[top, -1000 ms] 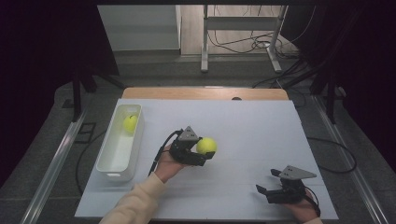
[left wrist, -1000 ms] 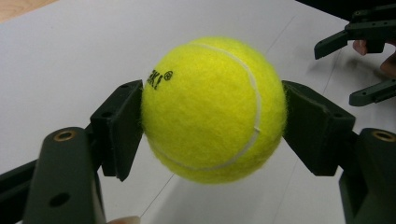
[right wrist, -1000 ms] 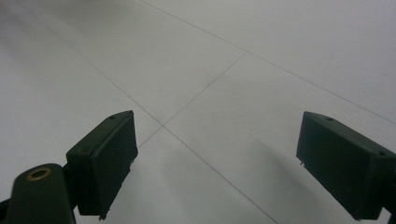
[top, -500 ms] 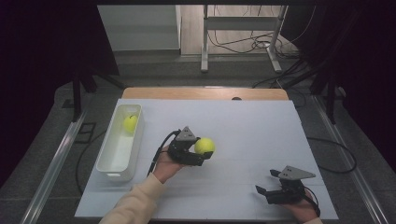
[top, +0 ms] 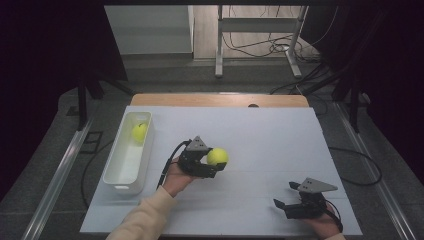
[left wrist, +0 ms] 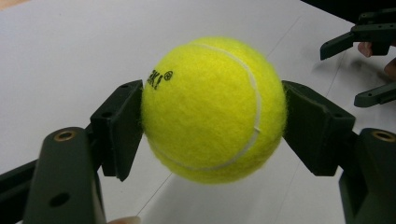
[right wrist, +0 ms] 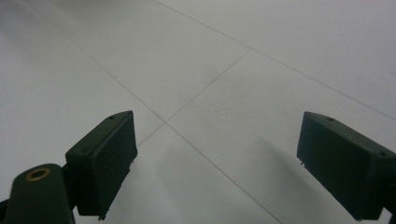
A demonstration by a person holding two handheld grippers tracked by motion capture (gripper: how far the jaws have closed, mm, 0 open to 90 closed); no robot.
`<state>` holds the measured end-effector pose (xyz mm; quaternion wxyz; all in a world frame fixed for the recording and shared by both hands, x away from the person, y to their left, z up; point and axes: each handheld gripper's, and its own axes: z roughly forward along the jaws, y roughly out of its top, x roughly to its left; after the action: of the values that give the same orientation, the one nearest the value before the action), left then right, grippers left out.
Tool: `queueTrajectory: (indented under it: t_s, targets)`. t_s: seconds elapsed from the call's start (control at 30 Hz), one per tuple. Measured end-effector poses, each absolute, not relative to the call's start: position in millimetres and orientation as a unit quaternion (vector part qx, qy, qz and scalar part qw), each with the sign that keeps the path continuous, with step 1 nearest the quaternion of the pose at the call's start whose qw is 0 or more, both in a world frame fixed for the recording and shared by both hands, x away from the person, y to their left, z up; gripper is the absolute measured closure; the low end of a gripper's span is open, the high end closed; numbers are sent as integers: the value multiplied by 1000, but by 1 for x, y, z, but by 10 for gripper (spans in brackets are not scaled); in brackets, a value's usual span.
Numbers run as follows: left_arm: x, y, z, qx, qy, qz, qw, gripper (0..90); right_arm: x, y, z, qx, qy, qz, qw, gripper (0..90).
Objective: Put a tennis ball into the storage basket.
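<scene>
Left gripper [left wrist: 212,126] clamps the tennis ball [left wrist: 214,109] (brand print half-hidden); right gripper [right wrist: 217,158] gapes.

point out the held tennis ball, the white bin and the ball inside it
held tennis ball [left wrist: 212,109], left gripper view, felt middle
white bin [top: 114,177], high view, left rim
ball in bin [top: 139,132], high view, its middle

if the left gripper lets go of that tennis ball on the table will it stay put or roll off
The tennis ball is round and the table looks flat and smooth, so it would probably roll once freed. Its fuzzy felt likely grips well: the left gripper pads press its sides and it sits steady. It seems light and springy, so a drop may bounce; the white bin would contain it better.
</scene>
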<state>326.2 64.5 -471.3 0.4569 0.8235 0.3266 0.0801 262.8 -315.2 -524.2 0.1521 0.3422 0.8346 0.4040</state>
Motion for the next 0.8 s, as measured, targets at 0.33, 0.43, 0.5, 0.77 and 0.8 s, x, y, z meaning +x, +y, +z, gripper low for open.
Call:
queueTrajectory:
  t_s: [0.33, 0.43, 0.5, 0.77, 0.8]
  targets:
    - [326, 66, -471, 822, 329, 81, 459, 267, 263, -315, -524, 344, 833, 405, 154, 127]
    - [327, 68, -470, 820, 330, 82, 461, 267, 263, -315, -524, 344, 833, 405, 155, 127]
    - [327, 68, -469, 819, 331, 83, 461, 267, 263, -315, -524, 344, 833, 405, 155, 127]
    - [326, 76, -463, 814, 337, 94, 465, 267, 262, -316, -523, 346, 832, 405, 156, 127]
    - [326, 77, -461, 813, 338, 96, 465, 267, 262, -316, -523, 346, 832, 405, 156, 127]
